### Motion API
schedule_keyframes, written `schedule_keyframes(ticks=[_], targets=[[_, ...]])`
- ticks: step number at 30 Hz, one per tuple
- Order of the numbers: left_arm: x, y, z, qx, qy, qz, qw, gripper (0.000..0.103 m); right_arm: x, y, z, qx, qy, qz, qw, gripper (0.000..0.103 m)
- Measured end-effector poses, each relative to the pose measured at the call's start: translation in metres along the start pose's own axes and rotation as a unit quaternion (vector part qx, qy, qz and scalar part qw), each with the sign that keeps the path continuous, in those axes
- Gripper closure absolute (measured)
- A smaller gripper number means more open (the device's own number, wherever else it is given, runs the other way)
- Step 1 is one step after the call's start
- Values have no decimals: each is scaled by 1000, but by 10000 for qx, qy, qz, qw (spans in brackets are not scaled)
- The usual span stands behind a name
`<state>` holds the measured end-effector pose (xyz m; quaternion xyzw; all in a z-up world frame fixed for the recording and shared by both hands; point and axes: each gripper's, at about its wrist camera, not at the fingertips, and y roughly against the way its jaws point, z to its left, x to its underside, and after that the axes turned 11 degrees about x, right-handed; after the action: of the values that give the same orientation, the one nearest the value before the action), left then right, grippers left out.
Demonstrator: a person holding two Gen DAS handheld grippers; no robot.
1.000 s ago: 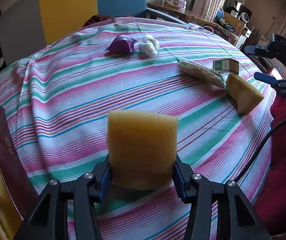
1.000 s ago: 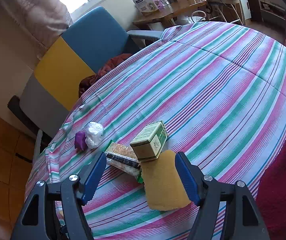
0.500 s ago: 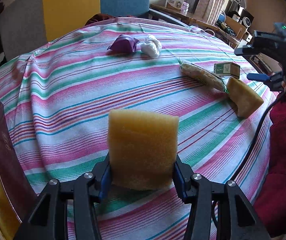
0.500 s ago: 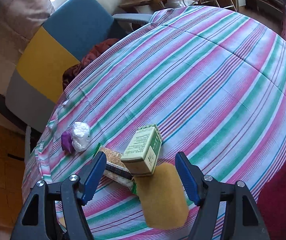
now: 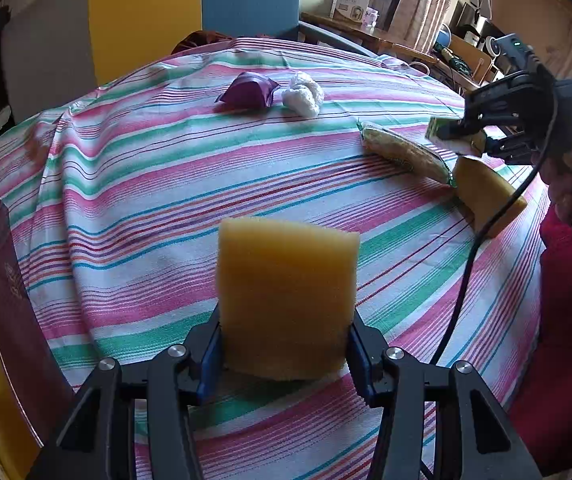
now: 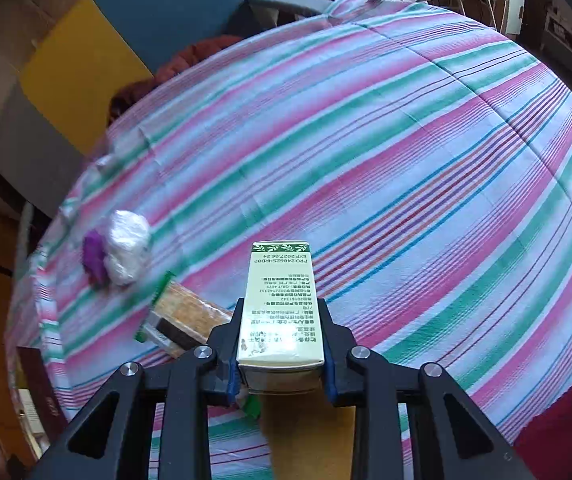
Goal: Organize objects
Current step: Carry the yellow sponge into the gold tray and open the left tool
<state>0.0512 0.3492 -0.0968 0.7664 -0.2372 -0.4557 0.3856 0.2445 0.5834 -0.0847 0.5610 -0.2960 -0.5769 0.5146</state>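
Note:
My left gripper point(image 5: 284, 356) is shut on a yellow sponge point(image 5: 286, 296) and holds it upright above the striped tablecloth point(image 5: 146, 184). My right gripper point(image 6: 280, 364) is shut on a green and white box point(image 6: 280, 304); it also shows in the left wrist view point(image 5: 482, 136) at the far right, with the box point(image 5: 440, 130) in it. A second yellow sponge point(image 5: 486, 196) lies under it, and shows below the box in the right wrist view point(image 6: 306, 432). A cracker packet point(image 5: 402, 154) point(image 6: 182, 320) lies beside it.
A purple pouch point(image 5: 248, 90) point(image 6: 94, 252) and a white crumpled wad point(image 5: 304, 92) point(image 6: 126, 244) lie at the far side of the table. A yellow, blue and grey chair point(image 5: 190, 8) stands behind. A dark red book point(image 5: 10, 280) sits at the left edge.
My right gripper came down and closed on the green and white box. My left gripper kept hold of the sponge and barely moved.

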Motion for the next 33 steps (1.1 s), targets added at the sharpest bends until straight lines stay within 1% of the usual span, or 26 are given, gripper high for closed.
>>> schedule_keyframes(ticks=[3,7,10,13,15,18,21,22,26,30,33], targets=[[0,2,1,21,40,-27,10000,50,7,8,-4,-264,-84,-178,9995,74],[1,12,0,-11,143,-81,9999,51,9,21,12,-302,323,-574,9974,74],[3,34,-1,-30,179,-272,9995,51,10,25,27,-214,624,-727,9952,74],[4,65,6,5,361,-566,9977,51,15,33,31,-224,788,-887,9927,74],[6,89,16,-35,496,-789,9956,51,15,36,30,-215,793,-977,9918,74],[11,114,40,-139,859,-957,9916,51,13,40,29,-246,785,-1043,9911,74],[24,135,81,-324,1391,-1036,9843,51,14,43,30,-291,819,-1076,9904,74],[29,141,99,-458,1627,-1061,9799,51,14,43,31,-302,844,-1082,9901,74],[45,155,159,-768,2279,-1024,9652,51,16,43,36,-338,918,-1101,9891,74],[52,156,202,-1194,2623,-909,9532,51,17,45,38,-372,964,-1139,9881,74],[54,149,224,-1399,2755,-759,9480,51,17,45,38,-383,968,-1144,9880,74]])
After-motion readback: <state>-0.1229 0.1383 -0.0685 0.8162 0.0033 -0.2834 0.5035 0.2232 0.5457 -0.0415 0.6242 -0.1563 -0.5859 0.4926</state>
